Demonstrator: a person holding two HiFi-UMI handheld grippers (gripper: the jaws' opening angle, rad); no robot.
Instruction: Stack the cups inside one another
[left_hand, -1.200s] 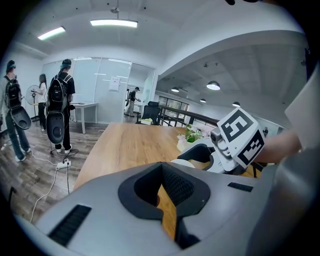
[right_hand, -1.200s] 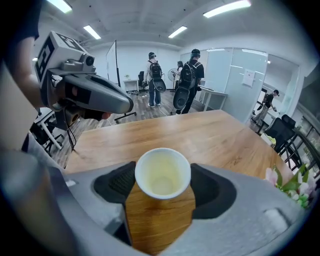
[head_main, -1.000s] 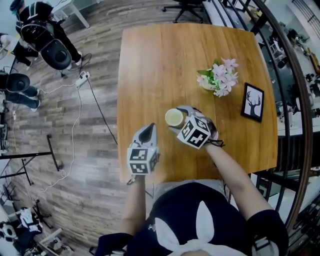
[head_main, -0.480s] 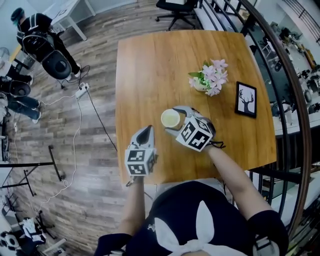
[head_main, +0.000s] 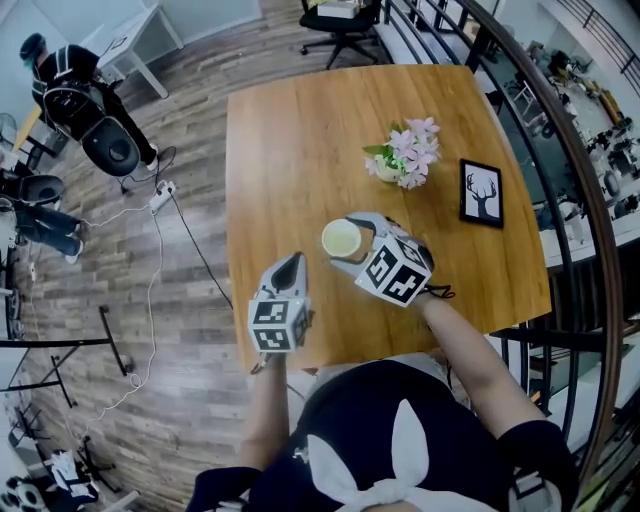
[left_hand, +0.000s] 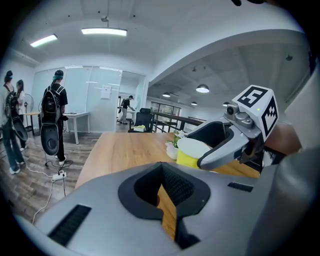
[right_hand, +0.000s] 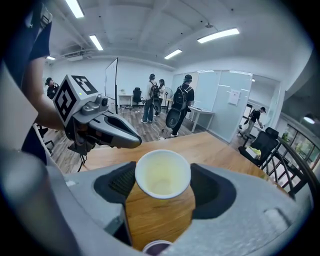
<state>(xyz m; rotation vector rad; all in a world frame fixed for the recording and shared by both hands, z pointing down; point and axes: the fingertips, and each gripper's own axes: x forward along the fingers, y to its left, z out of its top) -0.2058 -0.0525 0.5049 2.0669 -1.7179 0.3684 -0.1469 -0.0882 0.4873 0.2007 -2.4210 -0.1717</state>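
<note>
A yellow cup (head_main: 342, 238) with a white rim sits between the jaws of my right gripper (head_main: 343, 241), which is shut on it and holds it above the wooden table (head_main: 300, 130). The right gripper view looks into the empty cup (right_hand: 162, 172). Below it, at that view's bottom edge, the rim of a purple cup (right_hand: 159, 247) shows. The head view hides this purple cup. My left gripper (head_main: 290, 263) hovers near the table's front left, shut and empty. In its own view the held cup (left_hand: 192, 152) shows to the right.
A pot of pink flowers (head_main: 403, 155) and a framed deer picture (head_main: 481, 193) stand on the table's right side. People (head_main: 80, 80) stand on the floor at far left. A black railing (head_main: 590, 200) runs along the right.
The right gripper has risen a little with the yellow cup in it. The left gripper has risen slightly. The head view has shifted, so the flowers and frame sit higher and further left.
</note>
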